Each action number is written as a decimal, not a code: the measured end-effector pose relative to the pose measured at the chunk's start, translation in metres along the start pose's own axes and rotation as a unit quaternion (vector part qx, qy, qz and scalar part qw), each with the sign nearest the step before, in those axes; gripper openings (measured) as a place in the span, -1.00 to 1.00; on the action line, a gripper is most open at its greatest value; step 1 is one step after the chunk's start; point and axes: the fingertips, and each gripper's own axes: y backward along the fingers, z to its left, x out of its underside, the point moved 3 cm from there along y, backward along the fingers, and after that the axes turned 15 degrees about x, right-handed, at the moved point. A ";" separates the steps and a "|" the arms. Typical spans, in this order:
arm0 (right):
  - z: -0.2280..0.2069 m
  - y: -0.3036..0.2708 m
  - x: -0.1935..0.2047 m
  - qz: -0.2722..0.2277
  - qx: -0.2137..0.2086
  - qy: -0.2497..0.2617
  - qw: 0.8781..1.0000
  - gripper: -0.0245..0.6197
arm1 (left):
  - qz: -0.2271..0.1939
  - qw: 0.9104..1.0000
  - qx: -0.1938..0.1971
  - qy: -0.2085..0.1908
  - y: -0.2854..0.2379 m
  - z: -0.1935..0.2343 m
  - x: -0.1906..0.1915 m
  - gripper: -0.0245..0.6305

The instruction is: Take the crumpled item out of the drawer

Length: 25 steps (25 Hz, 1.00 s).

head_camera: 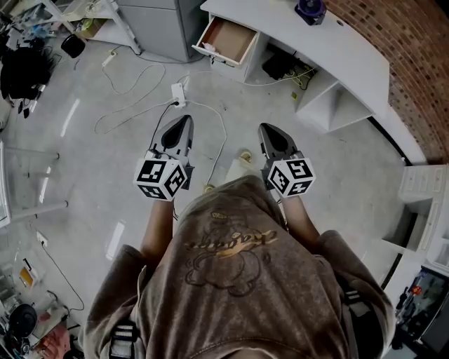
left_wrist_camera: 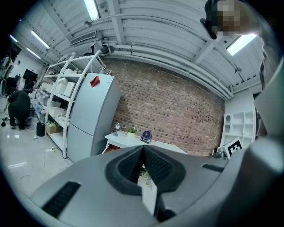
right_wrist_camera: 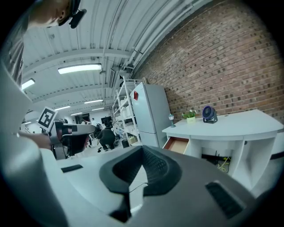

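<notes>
The open drawer (head_camera: pixel 226 41) juts out of the white desk (head_camera: pixel 351 52) across the floor from me. Its brown inside shows, but no crumpled item can be made out from here. Both grippers are held at chest height, pointing toward the desk and well short of it. The left gripper (head_camera: pixel 182 125) is shut with nothing in it, and so is the right gripper (head_camera: pixel 266 132). In the left gripper view the pads meet at the tip of the left gripper (left_wrist_camera: pixel 143 148), with the drawer (left_wrist_camera: pixel 108 148) beyond. In the right gripper view the right gripper (right_wrist_camera: pixel 142 150) points left of the drawer (right_wrist_camera: pixel 178 145).
Loose cables (head_camera: pixel 133 105) and a power strip (head_camera: pixel 178 92) lie on the grey floor between me and the desk. A grey fridge (head_camera: pixel 158 24) stands left of the drawer. A small fan (head_camera: pixel 311 10) sits on the desk. White shelves (head_camera: pixel 421 203) stand at the right.
</notes>
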 end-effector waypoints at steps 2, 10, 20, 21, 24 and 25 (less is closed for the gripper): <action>0.001 -0.008 -0.006 -0.003 -0.001 0.002 1.000 -0.93 | 0.000 1.000 0.000 0.002 -0.005 0.007 -0.002 -0.90; -0.008 -0.057 -0.014 0.000 -0.009 -0.004 1.000 -0.93 | 0.002 1.000 -0.004 0.011 -0.033 0.036 0.001 -0.90; -0.023 -0.133 -0.033 0.012 -0.022 -0.007 1.000 -0.93 | 0.009 1.000 -0.008 0.028 -0.093 0.092 -0.009 -0.90; -0.028 -0.142 -0.036 0.013 -0.022 -0.007 1.000 -0.93 | 0.008 0.999 -0.010 0.030 -0.100 0.098 -0.012 -0.90; -0.044 -0.168 -0.048 0.015 -0.021 -0.011 1.000 -0.93 | 0.009 0.999 -0.014 0.035 -0.125 0.117 -0.019 -0.90; -0.050 -0.177 -0.052 0.016 -0.020 -0.013 1.000 -0.93 | 0.010 0.999 -0.015 0.036 -0.134 0.122 -0.022 -0.90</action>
